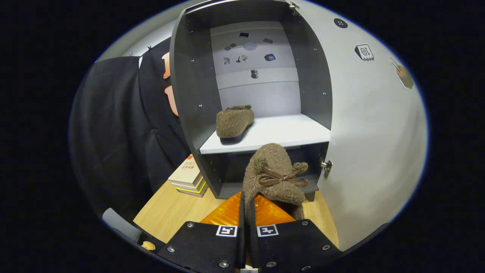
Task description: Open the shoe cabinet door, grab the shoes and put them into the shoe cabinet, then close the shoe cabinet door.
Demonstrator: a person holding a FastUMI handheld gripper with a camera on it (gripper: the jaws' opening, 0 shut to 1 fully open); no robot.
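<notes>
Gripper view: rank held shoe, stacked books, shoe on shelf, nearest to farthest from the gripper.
1. Held shoe: pinched between the fingers of the gripper, toe rising just ahead.
2. Stacked books: on the table, ahead and left, beside the cabinet's base.
3. Shoe on shelf: inside the open cabinet, on the white shelf's left part, farthest.

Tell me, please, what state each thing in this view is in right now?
Shoe cabinet door: swung open.
Fuzzy brown shoe on the shelf: resting on the white shelf, inside the cabinet.
Second fuzzy brown shoe with the bow: held up before the cabinet.
Gripper: shut on the second shoe's edge.
Books: stacked beside the cabinet.
</notes>
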